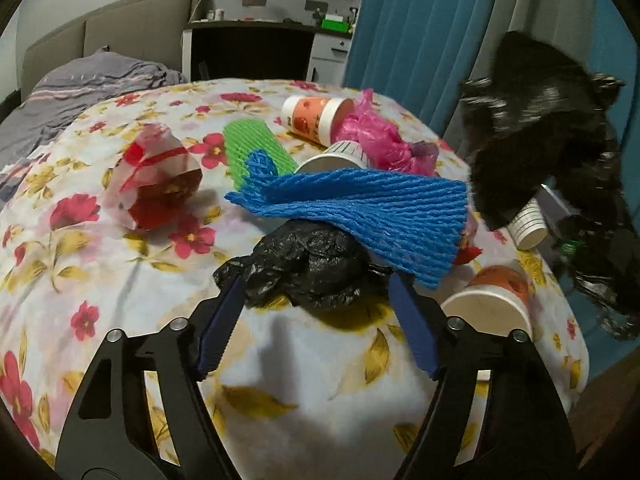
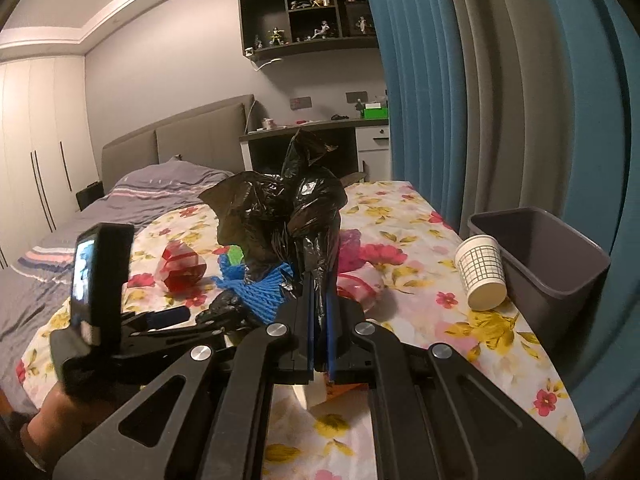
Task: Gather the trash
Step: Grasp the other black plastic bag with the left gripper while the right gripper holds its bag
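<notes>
My left gripper (image 1: 316, 284) points down at a crumpled black plastic bag (image 1: 304, 268) on the floral sheet (image 1: 120, 280). Its blue fingers (image 1: 222, 328) straddle the bag with the jaws wide, and the left tip touches its edge. A blue foam net (image 1: 360, 208) lies just behind, partly over that bag. My right gripper (image 2: 316, 280) is shut on another black plastic bag (image 2: 280, 208) and holds it up above the bed. That bag appears blurred at the right of the left wrist view (image 1: 540, 120).
Also on the sheet are a green foam net (image 1: 248, 144), a red-and-white bag (image 1: 156, 184), a pink bag (image 1: 376, 136) and orange paper cups (image 1: 312, 116) (image 1: 492, 300). A grid-patterned cup (image 2: 482, 272) leans on a grey bin (image 2: 552, 256) by the blue curtain (image 2: 420, 120).
</notes>
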### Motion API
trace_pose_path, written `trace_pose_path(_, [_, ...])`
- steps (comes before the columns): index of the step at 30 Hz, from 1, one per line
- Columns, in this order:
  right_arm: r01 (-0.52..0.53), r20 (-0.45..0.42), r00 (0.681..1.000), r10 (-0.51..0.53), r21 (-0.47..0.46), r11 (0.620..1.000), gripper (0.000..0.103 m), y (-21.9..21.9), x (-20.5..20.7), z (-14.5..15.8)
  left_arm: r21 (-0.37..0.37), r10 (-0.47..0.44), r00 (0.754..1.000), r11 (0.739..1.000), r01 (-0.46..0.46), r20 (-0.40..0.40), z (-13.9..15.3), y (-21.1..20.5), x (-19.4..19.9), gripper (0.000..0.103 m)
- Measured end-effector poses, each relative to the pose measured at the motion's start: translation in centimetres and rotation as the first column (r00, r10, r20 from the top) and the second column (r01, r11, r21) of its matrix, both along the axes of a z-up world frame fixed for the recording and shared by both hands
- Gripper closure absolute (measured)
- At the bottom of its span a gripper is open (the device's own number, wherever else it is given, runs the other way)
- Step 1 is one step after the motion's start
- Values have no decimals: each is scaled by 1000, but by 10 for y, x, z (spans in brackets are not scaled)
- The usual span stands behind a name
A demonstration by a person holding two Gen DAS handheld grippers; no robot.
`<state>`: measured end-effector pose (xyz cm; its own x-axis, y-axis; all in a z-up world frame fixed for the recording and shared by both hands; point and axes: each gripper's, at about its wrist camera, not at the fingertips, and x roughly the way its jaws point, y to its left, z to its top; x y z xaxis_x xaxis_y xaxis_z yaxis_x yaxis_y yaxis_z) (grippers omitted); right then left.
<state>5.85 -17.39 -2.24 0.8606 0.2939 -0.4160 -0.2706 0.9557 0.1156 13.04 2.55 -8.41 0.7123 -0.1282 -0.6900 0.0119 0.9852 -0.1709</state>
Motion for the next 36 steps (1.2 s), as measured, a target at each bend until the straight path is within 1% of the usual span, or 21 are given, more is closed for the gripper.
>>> trace_pose_path(1, [0,-1,1000,0,3,1000,98,-2,0,0,0,-3,1000,1000,3,-18,-3,-1,4,38])
trace_pose_path(3, [1,-1,1000,-1,4,1000,98,-4,0,1,-20,-11,998,1000,10,-54,-10,1,11,52])
trace_pose_path(4, [2,-2,1000,-2,6,1000,98,-5,0,0,-39,-16,997,999,13,-71,-14,3,12,55])
trace_pose_path(6, [2,-5,1000,-2,8,1000,98,-6,0,-1,-78,-21,995,997,13,-99,-21,7,16,70])
trace_pose_path(7, [3,-7,1000,-3,10,1000,98,-8,-1,-1,-100,-21,994,995,10,-105,-25,10,17,71])
trace_pose_path(8, [4,-7,1000,-4,11,1000,98,-8,-1,-1,-109,-16,995,994,5,-98,-25,12,15,79])
trace_pose_path(9, [6,-9,1000,-6,11,1000,98,-9,0,-2,-118,-20,994,993,8,-103,-26,12,15,84])
trace_pose_path(12, [10,-11,1000,-10,13,1000,98,-10,-2,-1,-135,-17,996,991,5,-88,-25,16,10,91])
trace_pose_path(15, [14,-9,1000,-14,13,1000,98,-9,-5,3,-111,-15,999,994,9,-52,-13,18,-3,92])
trace_pose_path(17, [15,-8,1000,-15,15,1000,98,-10,-6,4,-76,-13,999,997,10,-35,-3,21,-13,92])
trace_pose_path(19, [20,-5,1000,-19,20,1000,98,-11,-7,5,-31,-12,999,999,11,-39,9,25,-24,92])
trace_pose_path(21, [22,-5,1000,-22,20,1000,98,-12,-8,6,28,-17,999,999,19,-44,16,27,-33,92])
trace_pose_path(22, [22,-4,1000,-22,25,999,98,-12,-9,7,82,-8,998,997,13,-62,17,28,-36,92])
trace_pose_path(23, [23,-3,1000,-23,27,999,98,-13,-9,7,133,12,997,991,-2,-76,18,30,-38,92])
trace_pose_path(24, [22,-1,1000,-22,28,999,98,-13,-10,8,198,39,995,980,-21,-87,16,31,-40,92])
trace_pose_path(25, [20,-2,1000,-20,28,999,98,-12,-10,8,245,60,994,969,-35,-94,16,34,-43,92])
trace_pose_path(26, [17,-5,1000,-17,31,999,98,-12,-10,7,263,71,992,964,-41,-105,15,37,-46,92])
trace_pose_path(27, [9,-10,1000,-9,34,999,98,-11,-10,7,244,66,991,969,-36,-117,16,40,-49,92])
trace_pose_path(30, [-29,-23,999,30,44,999,98,-7,-9,6,146,19,992,989,-1,-127,22,44,-57,92])
trace_pose_path(33, [-84,-33,996,87,62,995,98,1,-11,6,103,-24,991,994,37,-132,22,36,-65,92])
trace_pose_path(36, [-197,-92,974,208,115,974,98,14,-8,1,70,-59,989,995,69,-137,19,24,-63,92])
